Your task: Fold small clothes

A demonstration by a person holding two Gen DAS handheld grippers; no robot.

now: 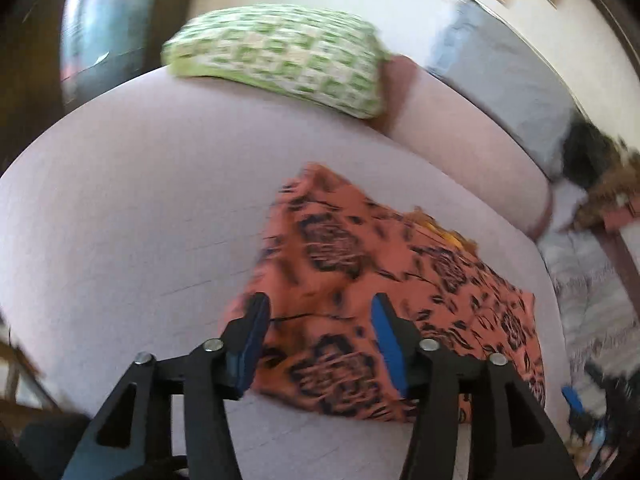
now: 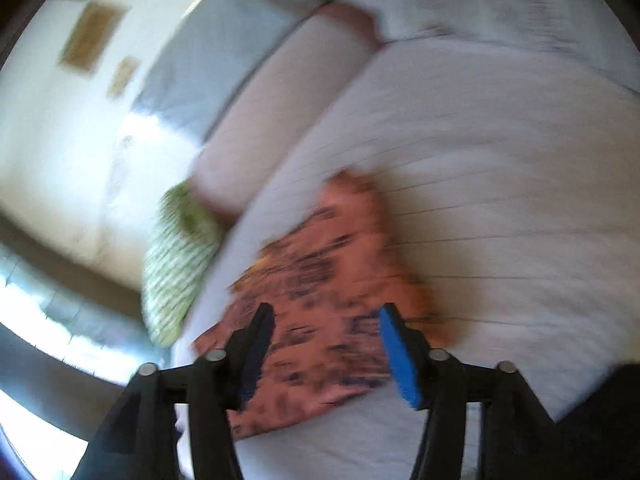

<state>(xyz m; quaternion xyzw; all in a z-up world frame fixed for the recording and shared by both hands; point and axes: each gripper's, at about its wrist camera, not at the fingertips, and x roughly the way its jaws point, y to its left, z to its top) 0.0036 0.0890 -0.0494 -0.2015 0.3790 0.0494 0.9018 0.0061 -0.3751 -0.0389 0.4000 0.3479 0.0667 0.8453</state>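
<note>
Seemingly near done: the orange patterned garment (image 1: 384,280) lies folded on the sofa seat (image 1: 140,208) just beyond both sets of fingers, my left gripper (image 1: 318,344) and right gripper (image 2: 326,350) spread, holding nothing; perhaps tidying remains.

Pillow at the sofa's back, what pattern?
Green-and-white checked pillow; clearest in the left wrist view.

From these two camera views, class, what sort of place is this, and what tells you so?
Probably a bedroom at home: a bed with a pale sheet, a green checked pillow near its head, framed pictures on the wall, and an orange patterned garment folded on the sheet.
</note>
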